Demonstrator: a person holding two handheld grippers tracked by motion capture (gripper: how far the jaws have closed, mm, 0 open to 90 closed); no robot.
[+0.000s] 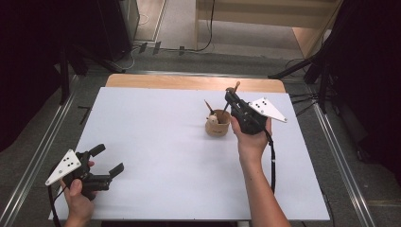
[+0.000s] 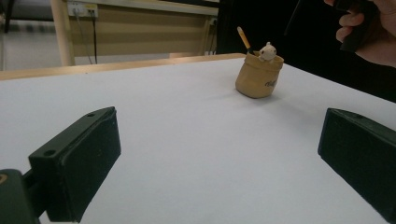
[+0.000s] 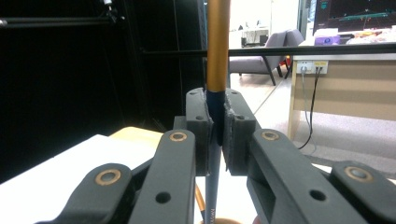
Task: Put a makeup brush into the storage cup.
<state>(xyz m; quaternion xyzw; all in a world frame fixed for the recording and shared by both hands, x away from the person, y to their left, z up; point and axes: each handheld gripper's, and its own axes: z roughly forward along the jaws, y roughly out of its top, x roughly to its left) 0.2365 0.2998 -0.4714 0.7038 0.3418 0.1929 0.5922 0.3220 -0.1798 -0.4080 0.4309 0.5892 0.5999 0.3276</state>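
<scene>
My left gripper [image 1: 106, 161] sits low at the table's [image 1: 156, 156] near-left corner, jaws spread wide w/ nothing between them. White surface btwn it and the tan pen pot [image 1: 218, 124] is bare; the pot stands right of centre, w/ a small bear figure [image 2: 267, 51] and one pencil [image 1: 208, 107] inside. Just beside the pot, my right gripper [image 1: 230, 98] is clamped on a blue-and-gold pencil [image 3: 217, 70], held upright above the pot.

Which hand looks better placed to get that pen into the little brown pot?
The right. The right gripper is already shut on the pen and hangs just beside and above the pot. The left gripper sits open near the table's front left corner, far from the pot.
</scene>
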